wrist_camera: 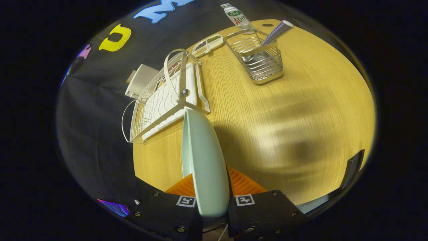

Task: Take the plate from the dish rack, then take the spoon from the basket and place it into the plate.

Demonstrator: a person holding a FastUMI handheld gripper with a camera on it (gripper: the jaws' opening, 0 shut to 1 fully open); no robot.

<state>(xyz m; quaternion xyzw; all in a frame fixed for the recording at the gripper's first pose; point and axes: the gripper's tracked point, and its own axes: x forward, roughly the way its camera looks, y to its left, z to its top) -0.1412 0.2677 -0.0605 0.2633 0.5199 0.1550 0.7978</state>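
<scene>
A pale green plate (204,160) stands on edge between my fingers, and my gripper (211,187) is shut on its rim. The plate hangs above the wooden table (301,110), just in front of the white dish rack (165,97), which lies beyond my fingers to the left. Farther off, to the right of the rack, stands a wire basket (260,58). A spoon with a blue-and-white checked handle (277,31) leans out of the basket; its bowl is hidden inside.
A white box (140,80) lies behind the rack by the wall. A small white tray with compartments (207,45) and a labelled bottle (239,16) sit beyond the basket. The table's right half lies open, with a dark object (352,169) at its near right edge.
</scene>
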